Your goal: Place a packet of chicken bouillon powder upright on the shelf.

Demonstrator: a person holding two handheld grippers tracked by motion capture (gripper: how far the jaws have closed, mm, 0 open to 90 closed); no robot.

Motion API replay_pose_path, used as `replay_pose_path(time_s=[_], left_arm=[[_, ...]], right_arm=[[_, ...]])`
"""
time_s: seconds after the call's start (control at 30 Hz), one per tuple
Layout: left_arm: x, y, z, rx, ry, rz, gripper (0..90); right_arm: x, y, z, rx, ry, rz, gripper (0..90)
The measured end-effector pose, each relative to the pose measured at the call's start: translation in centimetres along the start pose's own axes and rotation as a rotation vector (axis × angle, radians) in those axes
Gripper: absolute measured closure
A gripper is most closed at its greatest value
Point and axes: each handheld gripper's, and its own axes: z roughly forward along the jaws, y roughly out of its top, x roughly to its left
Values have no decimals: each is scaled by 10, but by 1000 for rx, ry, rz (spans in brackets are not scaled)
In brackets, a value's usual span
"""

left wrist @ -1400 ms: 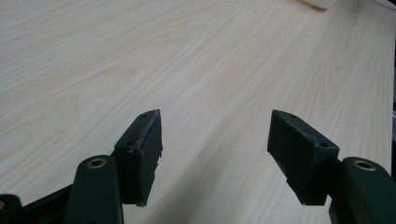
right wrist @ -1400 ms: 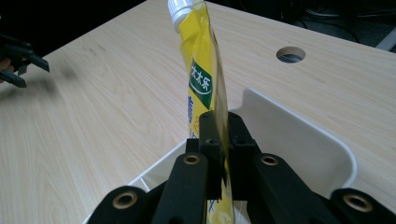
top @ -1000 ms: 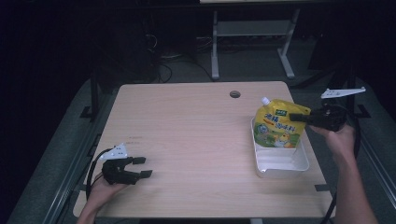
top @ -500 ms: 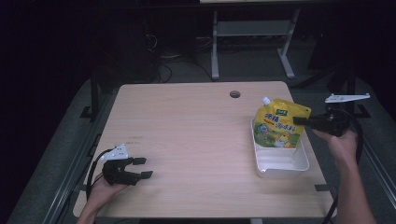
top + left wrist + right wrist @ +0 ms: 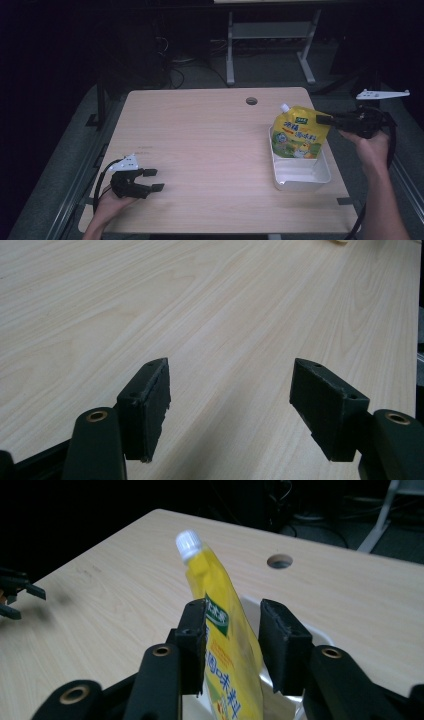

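A yellow spouted pouch (image 5: 299, 134) with a white cap stands upright in the far end of a white tray (image 5: 302, 177) at the table's right side. My right gripper (image 5: 320, 120) reaches it from the right. In the right gripper view the pouch's (image 5: 220, 595) top corner sits between the jaws of my right gripper (image 5: 234, 609), which stand a little apart: the left one touches it and a gap shows at the right one. Near the table's front left corner my left gripper (image 5: 154, 180) rests low and open, with bare wood between its jaws (image 5: 230, 375).
A round cable hole (image 5: 251, 101) lies at the far edge, left of the tray. The near half of the tray holds nothing. The wide middle of the wooden table (image 5: 210, 145) is bare. A metal stand (image 5: 270, 35) rises beyond the table.
My right hand has drawn back to the right, away from the pouch, which stays standing in the tray. The left gripper has not moved.
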Motion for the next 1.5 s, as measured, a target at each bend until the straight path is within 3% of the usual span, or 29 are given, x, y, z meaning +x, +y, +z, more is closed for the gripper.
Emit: replay_pose_path(time_s=[0.2,0.53,0.87,1.07,1.5], left_arm=[[0,0,0,-3,0,0,315],[0,0,-1,-5,-5,2,296],[-1,-2,-2,4,-7,2,287],[-5,0,-1,7,17,25,291],[-1,-3,-2,-3,17,9,290]], right_arm=[[15,15,-3,-18,-2,-40,565],[40,25,1,-24,14,-92,528],[66,19,12,11,43,-117,493],[82,12,22,44,60,-122,454],[109,0,44,79,111,-144,428]])
